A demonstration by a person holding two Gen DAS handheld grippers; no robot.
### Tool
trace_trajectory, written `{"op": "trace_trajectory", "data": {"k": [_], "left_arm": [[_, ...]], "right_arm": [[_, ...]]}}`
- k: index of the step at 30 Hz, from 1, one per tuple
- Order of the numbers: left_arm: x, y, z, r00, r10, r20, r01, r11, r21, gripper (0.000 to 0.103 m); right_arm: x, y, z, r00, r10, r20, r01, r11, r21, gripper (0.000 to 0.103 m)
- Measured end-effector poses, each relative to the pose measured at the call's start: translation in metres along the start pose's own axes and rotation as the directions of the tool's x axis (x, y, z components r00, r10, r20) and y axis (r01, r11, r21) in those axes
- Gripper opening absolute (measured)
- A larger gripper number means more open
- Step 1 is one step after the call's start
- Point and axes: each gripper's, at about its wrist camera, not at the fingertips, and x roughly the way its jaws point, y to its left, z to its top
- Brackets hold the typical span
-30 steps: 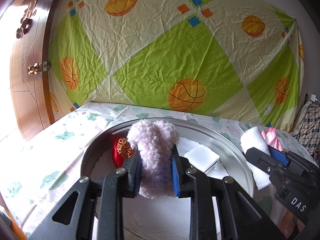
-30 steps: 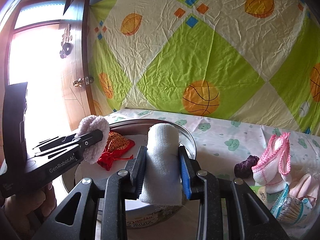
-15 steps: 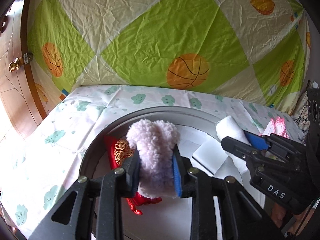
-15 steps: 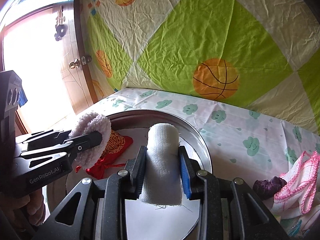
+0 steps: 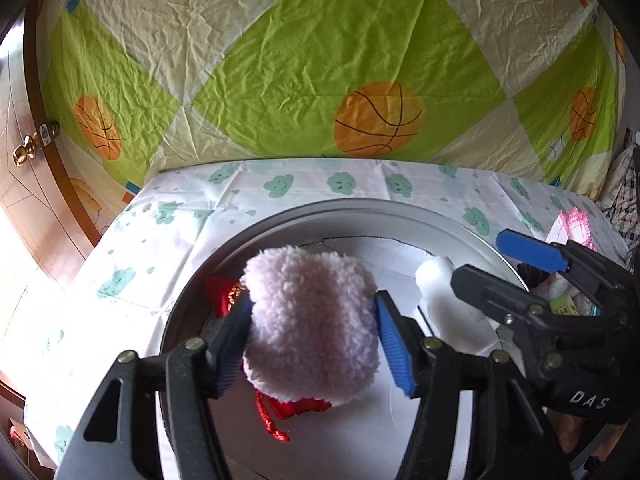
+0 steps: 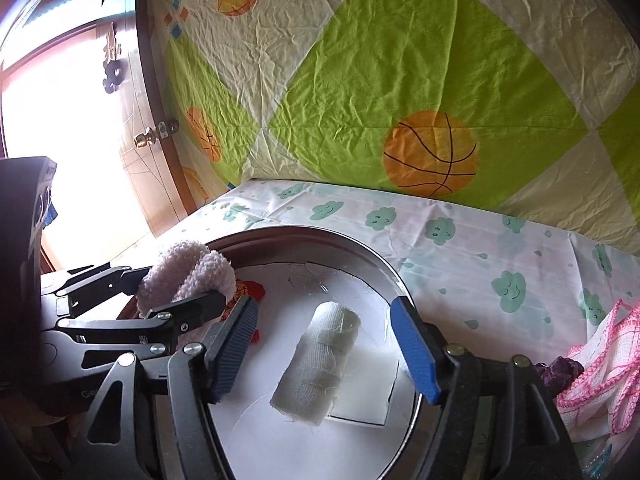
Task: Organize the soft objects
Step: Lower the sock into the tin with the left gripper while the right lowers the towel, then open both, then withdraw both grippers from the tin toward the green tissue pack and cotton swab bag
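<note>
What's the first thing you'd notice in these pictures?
The fluffy pink puff, sitting between the left hand-held gripper's fingers above the round metal tin. Next, the white gauze roll lying inside that tin, under the open right hand-held gripper.
</note>
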Motion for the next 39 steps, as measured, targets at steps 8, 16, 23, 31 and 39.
{"op": "trace_trajectory", "data": {"k": [8, 16, 23, 31, 39], "left_arm": [[-0.034, -0.032, -0.012, 0.992, -0.004, 0.124, -0.001, 0.999, 0.039, 0.097], [-0.061, -0.103, -0.032, 0.976, -0.104, 0.194, 0.078, 0.987, 0.139, 0.100], [-0.046, -0.174, -0.050, 0.976, -0.173, 0.136, 0.137, 0.960, 0.243, 0.101], [-0.016, -0.224, -0.059, 0.985, -0.163, 0.054, 0.141, 0.945, 0.295, 0.101], [0.011, -0.241, -0.055, 0.989, -0.146, -0.009, 0.142, 0.949, 0.281, 0.101]], "right_arm": [[-0.052, -0.028, -0.017, 0.996, -0.050, 0.068, 0.048, 0.999, 0.021, 0.072], [-0.120, -0.082, -0.055, 0.965, -0.223, 0.135, 0.222, 0.975, 0.018, 0.074], [-0.168, -0.128, -0.084, 0.925, -0.343, 0.163, 0.335, 0.939, 0.075, 0.077], [-0.187, -0.157, -0.104, 0.907, -0.389, 0.160, 0.369, 0.919, 0.139, 0.077], [-0.185, -0.162, -0.109, 0.907, -0.391, 0.160, 0.369, 0.917, 0.150, 0.077]]}}
